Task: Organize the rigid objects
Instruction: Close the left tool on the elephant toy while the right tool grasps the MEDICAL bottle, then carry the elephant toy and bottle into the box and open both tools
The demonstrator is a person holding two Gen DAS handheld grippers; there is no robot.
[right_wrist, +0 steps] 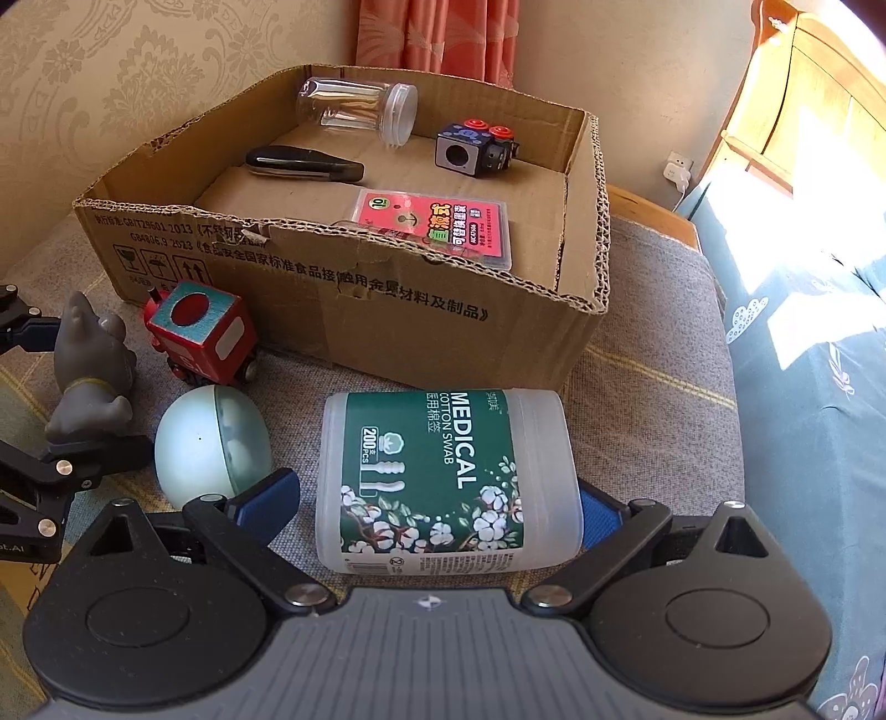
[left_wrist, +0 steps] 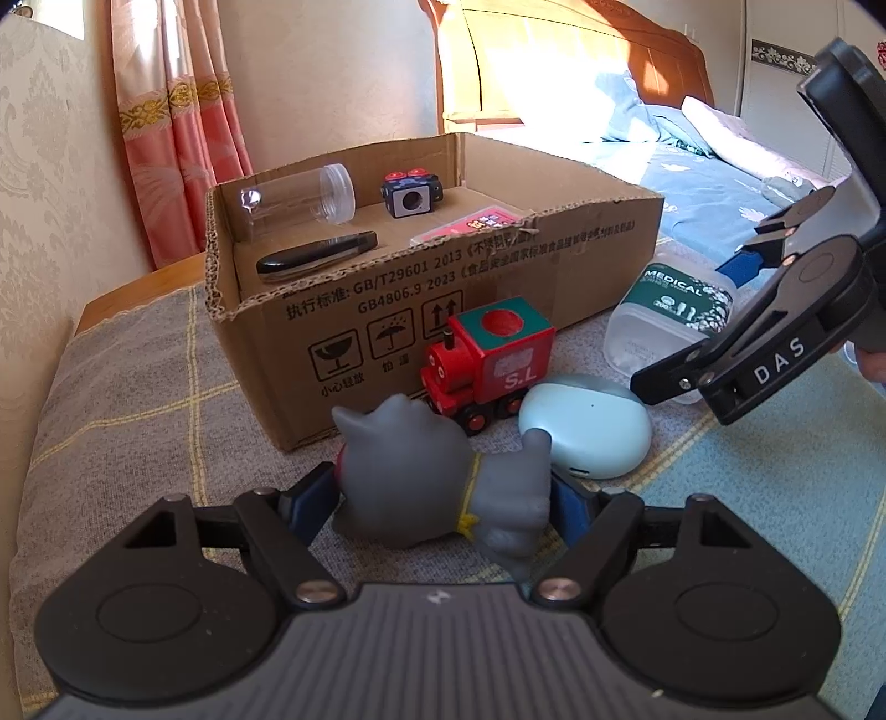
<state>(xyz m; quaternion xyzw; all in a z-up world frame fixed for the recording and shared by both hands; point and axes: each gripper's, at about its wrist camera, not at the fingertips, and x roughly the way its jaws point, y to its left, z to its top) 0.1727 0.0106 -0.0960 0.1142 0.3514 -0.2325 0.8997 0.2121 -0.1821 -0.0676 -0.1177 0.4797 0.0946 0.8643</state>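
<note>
L gripper: jaws part-open, blue pads on both sides of grey toy, which lies on its side on the checked cloth. Contact at pads looks close, but firm clamping can't be confirmed from either view. In R wrist view the toy sits at far left between the L gripper's fingers.

R gripper: jaws wide, straddling swab jar, which lies on its side, green "MEDICAL COTTON SWAB" label up. L pad stands clear of jar wall; R pad is right at jar's edge, contact can't be told. Not gripping.

Layout, L to right, R wrist view:
- Toy, far left.
- Red train, just beside toy, against box front wall.
- Pale round case, in front of train, between toy and jar, on cloth.
- Jar, centre, near box front wall.
- Bed, right edge, blue patterned cover.

Box, cardboard, open top, behind the loose items. Contents, L to right:
- Black folding item, lying flat.
- Clear bottle, on its side at back wall.
- Pink pack, flat, near front wall.
- Dark cube w/ red knobs, back right.

Curtain hangs behind box.
</note>
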